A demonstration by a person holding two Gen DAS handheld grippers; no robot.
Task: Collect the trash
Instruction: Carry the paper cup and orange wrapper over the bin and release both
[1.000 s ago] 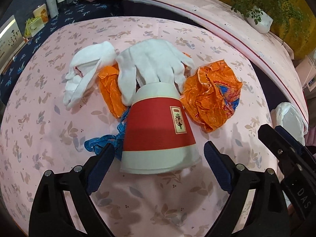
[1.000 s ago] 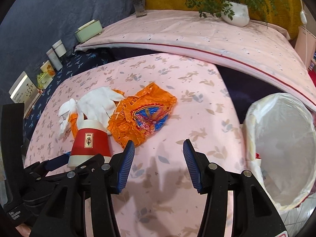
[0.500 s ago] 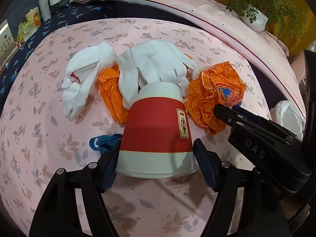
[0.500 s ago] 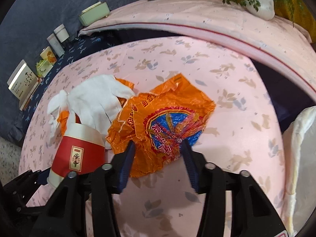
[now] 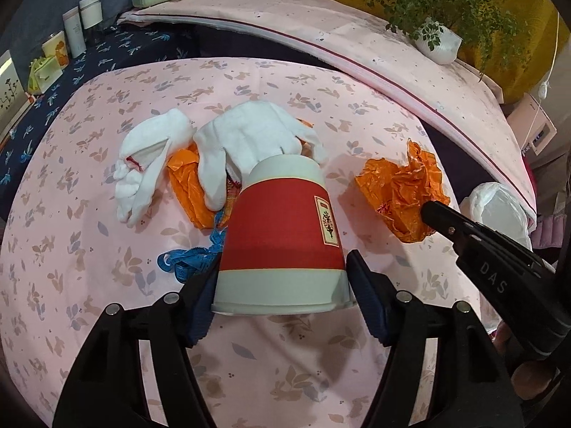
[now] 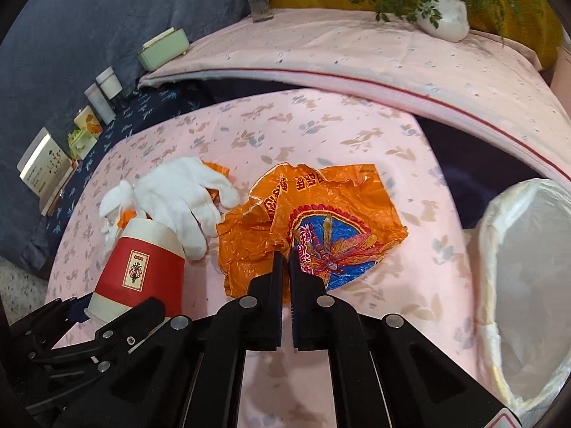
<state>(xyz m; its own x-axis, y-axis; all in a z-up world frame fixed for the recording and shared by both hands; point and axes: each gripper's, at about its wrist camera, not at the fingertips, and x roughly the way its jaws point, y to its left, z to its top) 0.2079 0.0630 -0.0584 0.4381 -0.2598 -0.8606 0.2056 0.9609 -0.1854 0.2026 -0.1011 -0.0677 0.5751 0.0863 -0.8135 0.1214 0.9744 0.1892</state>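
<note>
A red and cream paper cup (image 5: pixel 282 235) lies upside down on the pink floral tablecloth (image 5: pixel 107 278). My left gripper (image 5: pixel 283 285) is shut on the cup near its rim. The cup also shows in the right wrist view (image 6: pixel 139 271). My right gripper (image 6: pixel 285 264) is shut on the near edge of an orange wrapper (image 6: pixel 321 228), which looks crumpled in the left wrist view (image 5: pixel 399 192). Two white gloves (image 5: pixel 246 142) lie behind the cup on another orange wrapper (image 5: pixel 189 192). A blue strip (image 5: pixel 185 260) lies left of the cup.
A bin lined with a white bag (image 6: pixel 528 285) stands at the right, off the table edge. A second pink-covered surface (image 6: pixel 357 46) with a potted plant (image 6: pixel 442 14) lies behind. Boxes and jars (image 6: pixel 92 107) sit on a dark blue cloth at the left.
My left gripper has closed on the cup. My right gripper has closed on the orange wrapper and pulled it right, away from the cup and gloves.
</note>
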